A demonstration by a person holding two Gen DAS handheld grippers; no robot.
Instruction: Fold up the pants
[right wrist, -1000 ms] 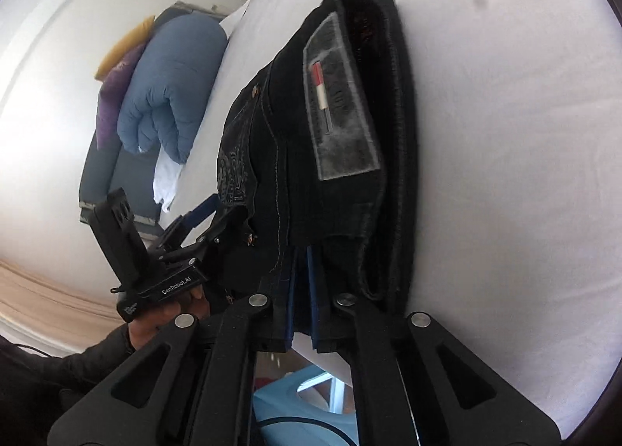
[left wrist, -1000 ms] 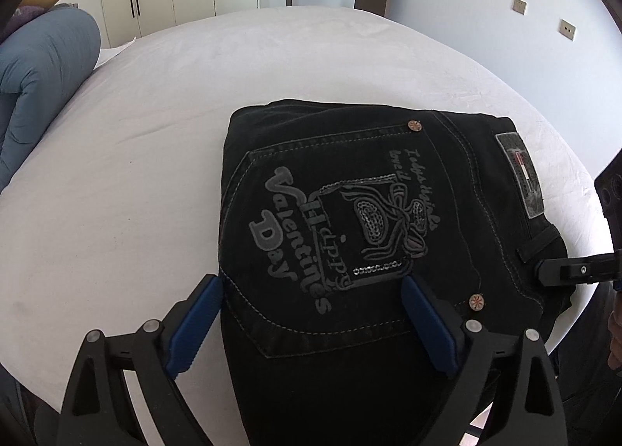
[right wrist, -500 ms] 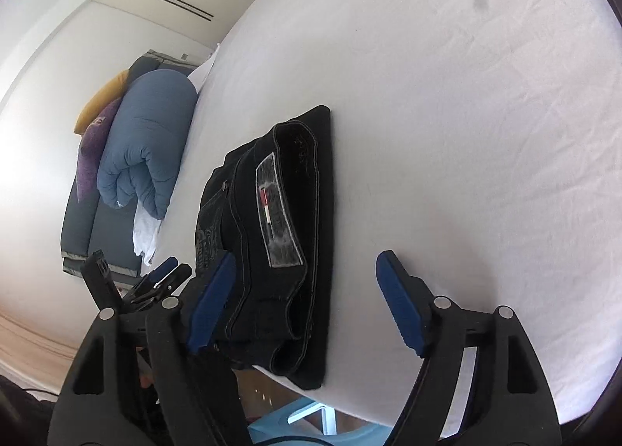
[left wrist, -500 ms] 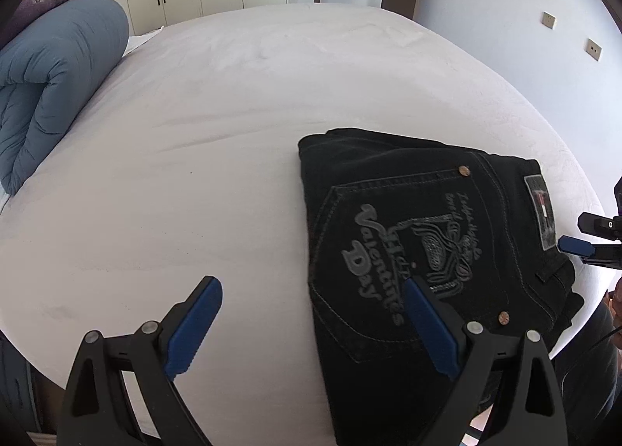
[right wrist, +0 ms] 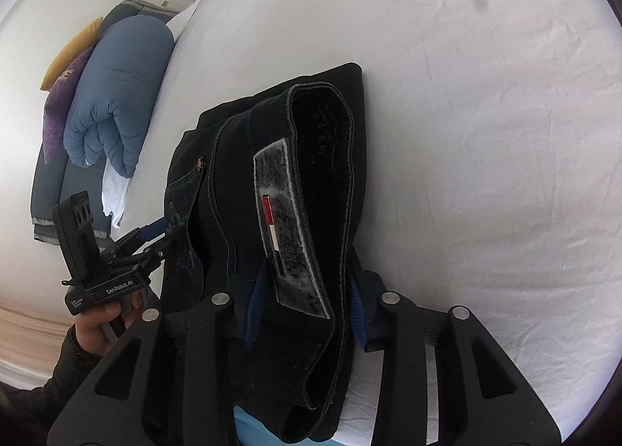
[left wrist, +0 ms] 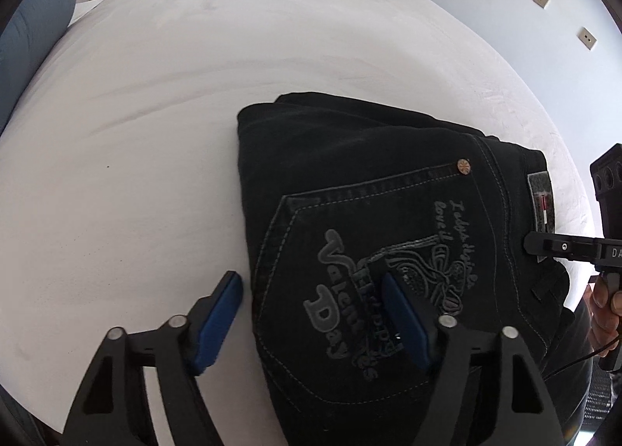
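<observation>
Your right claw (right wrist: 301, 316), wide open and apart from the cloth half a second ago, is now narrowed around the waistband of the folded black denim pants (left wrist: 388, 213), its blue pads on both sides of the grey patch; I cannot tell if they press already. Your left claw (left wrist: 311, 314) has come closer too and is half open over the near left edge, one pad on the white bed (left wrist: 136, 135), one on the printed pocket. The folding looks finished; you probably adjust or lift the bundle.
</observation>
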